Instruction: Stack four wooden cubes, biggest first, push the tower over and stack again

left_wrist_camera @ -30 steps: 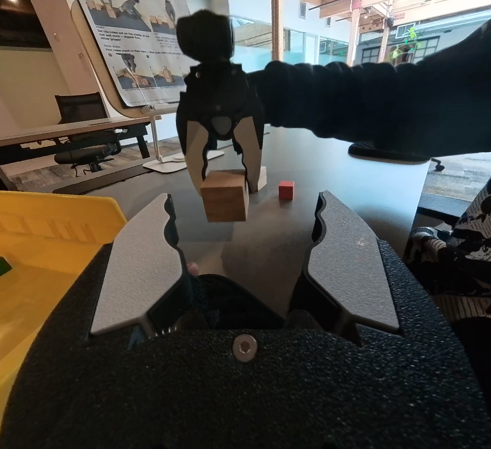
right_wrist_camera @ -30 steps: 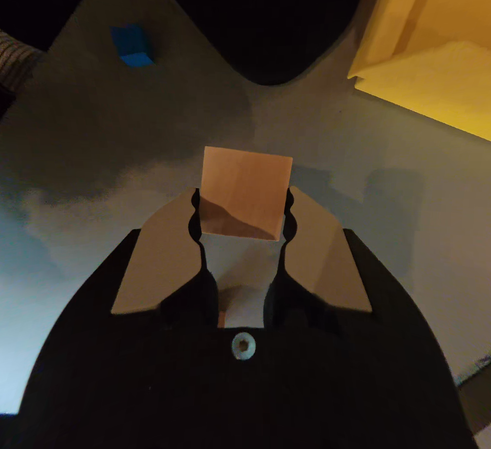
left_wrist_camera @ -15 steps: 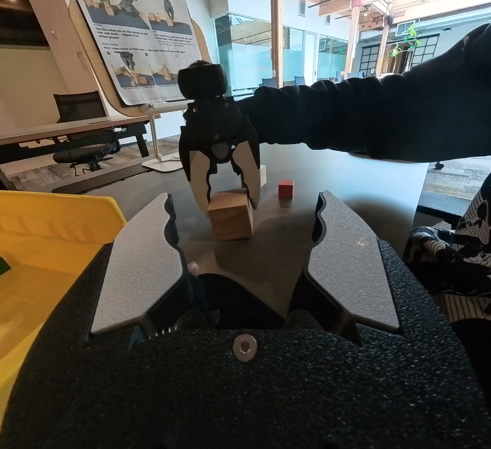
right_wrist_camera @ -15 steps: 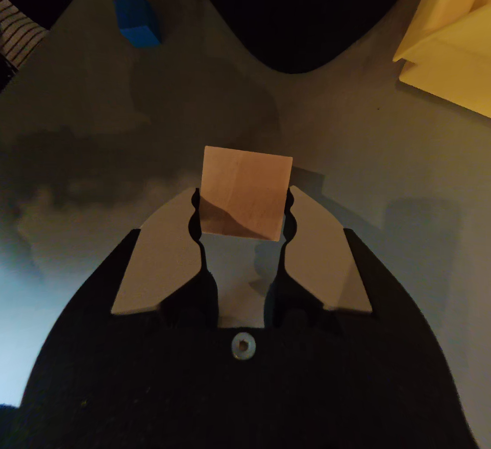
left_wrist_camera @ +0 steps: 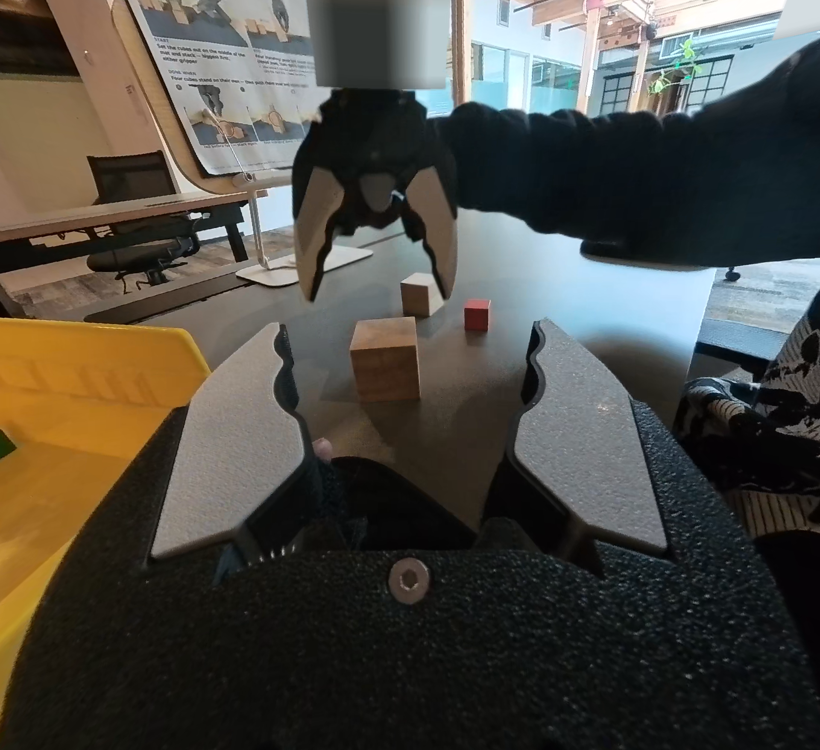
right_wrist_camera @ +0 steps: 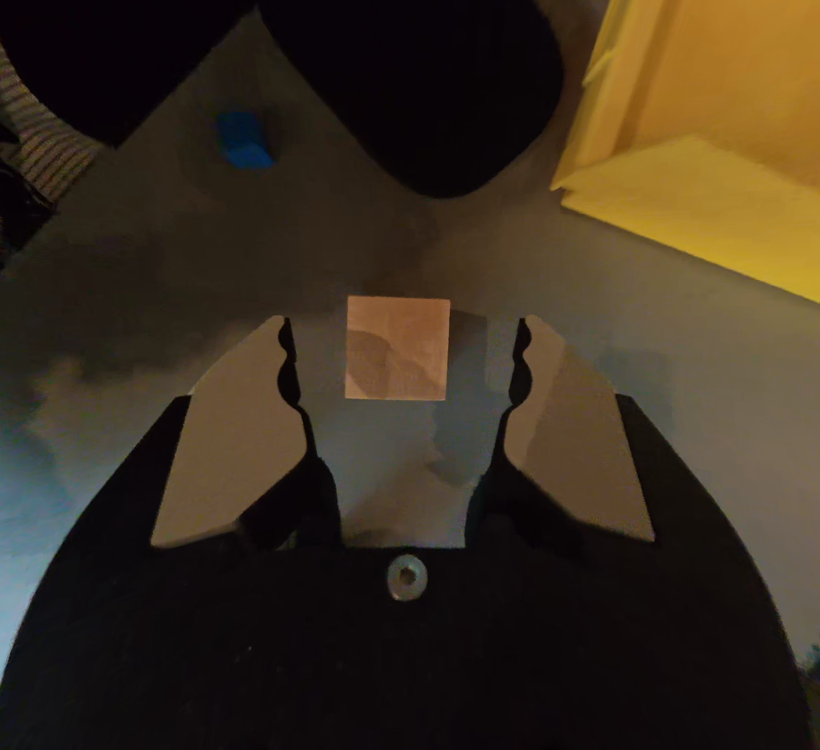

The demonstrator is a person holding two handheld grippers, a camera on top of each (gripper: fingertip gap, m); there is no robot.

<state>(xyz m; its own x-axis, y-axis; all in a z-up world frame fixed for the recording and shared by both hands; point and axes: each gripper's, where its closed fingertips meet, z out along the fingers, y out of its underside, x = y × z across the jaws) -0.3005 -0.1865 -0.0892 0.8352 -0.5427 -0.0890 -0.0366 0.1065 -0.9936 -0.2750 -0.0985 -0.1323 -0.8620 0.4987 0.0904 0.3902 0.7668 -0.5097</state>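
A yellow bin [left_wrist_camera: 88, 378] is seen at the left edge of the dark table [left_wrist_camera: 554, 285]. Beyond the table's far edge, a poster [left_wrist_camera: 213, 41] is held on a white stand [left_wrist_camera: 284, 267]. Left of the stand, a black office chair [left_wrist_camera: 137, 223] is tucked under a desk [left_wrist_camera: 111, 214].

We count two plain wooden cubes, a larger [left_wrist_camera: 385, 358] and a smaller [left_wrist_camera: 416, 294], plus one red cube [left_wrist_camera: 477, 314], one blue cube [right_wrist_camera: 242, 141], one yellow bin [left_wrist_camera: 84, 378] and two claws, left [left_wrist_camera: 408, 378] and right [right_wrist_camera: 404, 365].
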